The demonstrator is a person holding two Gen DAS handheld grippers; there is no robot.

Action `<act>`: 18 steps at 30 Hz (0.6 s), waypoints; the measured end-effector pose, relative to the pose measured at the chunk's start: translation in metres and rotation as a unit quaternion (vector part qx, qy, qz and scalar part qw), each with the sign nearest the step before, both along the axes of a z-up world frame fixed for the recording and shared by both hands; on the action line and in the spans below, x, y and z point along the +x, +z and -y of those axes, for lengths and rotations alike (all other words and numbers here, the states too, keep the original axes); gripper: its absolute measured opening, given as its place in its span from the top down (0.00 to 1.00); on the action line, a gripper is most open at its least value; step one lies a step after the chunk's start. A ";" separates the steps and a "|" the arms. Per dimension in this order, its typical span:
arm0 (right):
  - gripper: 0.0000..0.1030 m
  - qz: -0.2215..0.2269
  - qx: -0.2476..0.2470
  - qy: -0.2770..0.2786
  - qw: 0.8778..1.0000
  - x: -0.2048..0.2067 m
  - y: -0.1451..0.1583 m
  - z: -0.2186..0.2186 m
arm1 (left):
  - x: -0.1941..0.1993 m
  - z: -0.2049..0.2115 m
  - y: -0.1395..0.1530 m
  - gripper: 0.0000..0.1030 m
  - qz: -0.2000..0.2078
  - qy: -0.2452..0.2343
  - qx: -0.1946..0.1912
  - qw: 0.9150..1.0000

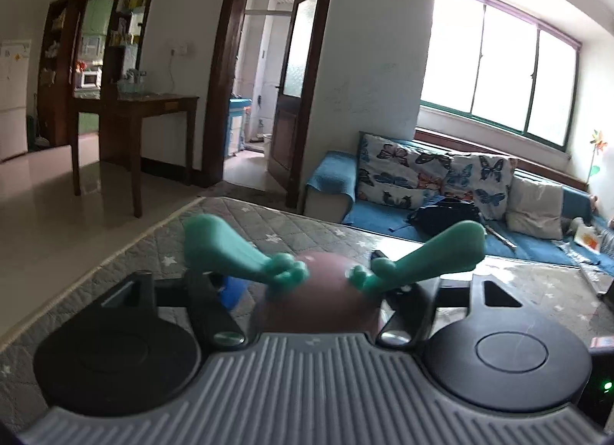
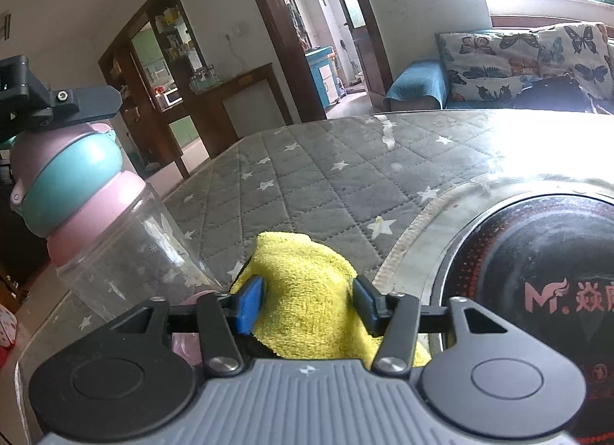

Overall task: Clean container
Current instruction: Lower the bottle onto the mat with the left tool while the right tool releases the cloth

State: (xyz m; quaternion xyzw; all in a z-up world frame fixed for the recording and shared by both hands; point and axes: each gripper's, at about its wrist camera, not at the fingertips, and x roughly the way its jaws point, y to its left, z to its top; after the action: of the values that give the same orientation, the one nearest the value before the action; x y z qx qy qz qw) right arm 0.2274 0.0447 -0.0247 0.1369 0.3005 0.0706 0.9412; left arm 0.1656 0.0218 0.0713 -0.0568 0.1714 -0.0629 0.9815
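Observation:
A clear plastic bottle [image 2: 126, 249] with a pink collar, teal band and pink lid stands tilted at the left of the right wrist view. It is on a table with a grey star-quilted cover [image 2: 326, 161]. My left gripper [image 1: 326, 276] has teal fingers [image 1: 230, 249] shut on the pink lid [image 1: 318, 303]. Its black frame [image 2: 65, 101] shows above the bottle. My right gripper [image 2: 307, 303] is shut on a folded yellow cloth [image 2: 303, 272], which sits just right of the bottle's lower body. Whether the cloth touches the bottle I cannot tell.
A black round induction cooker [image 2: 537, 272] with a pink logo lies on the table, close on the right. Beyond the table are a blue sofa with butterfly cushions [image 1: 441, 172], a dark wooden desk [image 1: 134, 107] and an open doorway [image 1: 268, 80].

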 end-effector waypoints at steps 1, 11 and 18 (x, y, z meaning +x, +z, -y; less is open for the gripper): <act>0.39 0.000 -0.001 0.000 1.000 0.000 0.000 0.000 | -0.001 0.000 0.000 0.29 0.001 0.002 0.002 1.000; 0.12 0.003 -0.020 -0.001 1.000 -0.010 0.007 0.004 | -0.020 0.002 0.004 0.12 0.018 0.009 0.009 1.000; 0.01 0.015 -0.040 0.003 0.999 -0.018 0.020 0.001 | -0.037 0.001 0.007 0.04 0.028 0.015 0.013 0.999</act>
State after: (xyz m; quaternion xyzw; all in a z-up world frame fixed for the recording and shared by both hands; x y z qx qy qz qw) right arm 0.2096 0.0441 -0.0051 0.0974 0.2896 0.0639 0.9500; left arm 0.1291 0.0211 0.0781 -0.0452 0.1437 -0.0476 0.9874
